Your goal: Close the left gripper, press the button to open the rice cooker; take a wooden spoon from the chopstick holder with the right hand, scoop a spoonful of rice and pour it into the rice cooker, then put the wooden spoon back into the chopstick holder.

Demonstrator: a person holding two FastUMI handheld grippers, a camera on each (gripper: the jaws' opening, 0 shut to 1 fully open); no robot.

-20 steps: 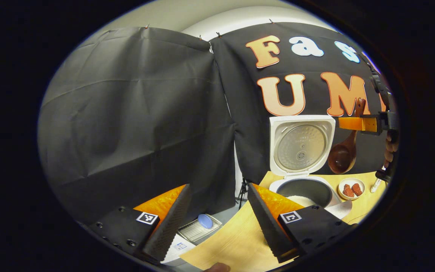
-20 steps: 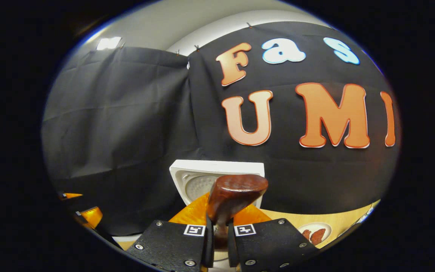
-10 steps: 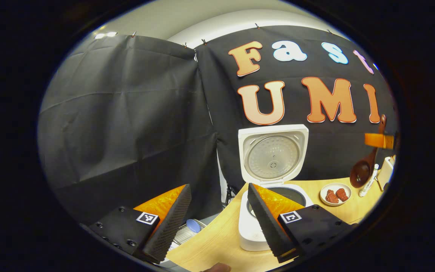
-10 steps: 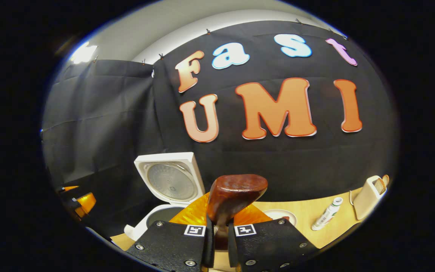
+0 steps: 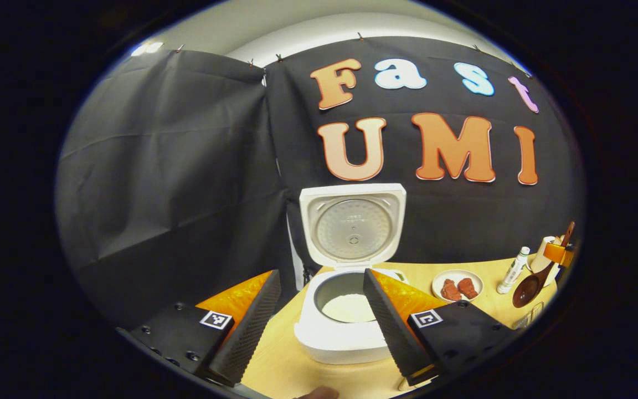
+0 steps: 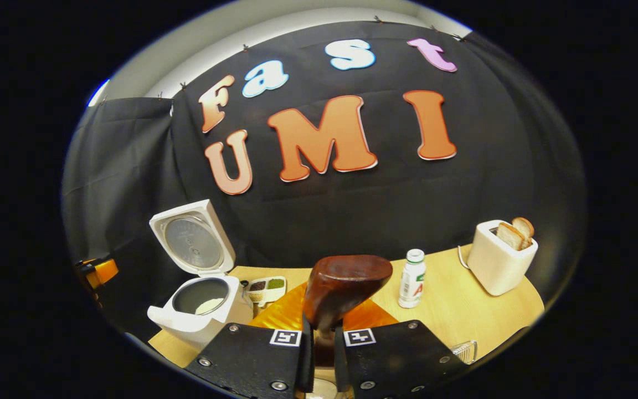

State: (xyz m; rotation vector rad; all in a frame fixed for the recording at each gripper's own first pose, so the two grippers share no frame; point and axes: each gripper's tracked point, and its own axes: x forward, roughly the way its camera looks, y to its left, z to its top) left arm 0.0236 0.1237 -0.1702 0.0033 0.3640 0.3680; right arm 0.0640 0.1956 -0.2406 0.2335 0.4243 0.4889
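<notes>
The white rice cooker [image 5: 346,338] stands with its lid [image 5: 352,227] up, and white rice lies in the pot [image 5: 348,307]. My left gripper [image 5: 319,327] hangs open just in front of the cooker with nothing between its fingers. My right gripper [image 6: 319,346] is shut on the handle of the wooden spoon [image 6: 346,285], whose dark bowl rises just ahead of the fingers. From the left gripper view that right gripper [image 5: 558,254] is far right, with the spoon [image 5: 528,287] hanging bowl down over the table's right end. The cooker [image 6: 197,305] lies to the left in the right gripper view.
On the wooden table [image 6: 446,316] stand a small white bottle [image 6: 412,279] and a toaster [image 6: 499,260] with bread slices. A plate of red pieces [image 5: 457,285] and a small compartment tray [image 6: 266,288] sit right of the cooker. A metal wire edge [image 6: 466,350] shows near the front.
My right gripper has carried the spoon away from the cooker, rightward and lower, over the table's right end. The left gripper view has swung so the cooker now sits centred before the open fingers.
</notes>
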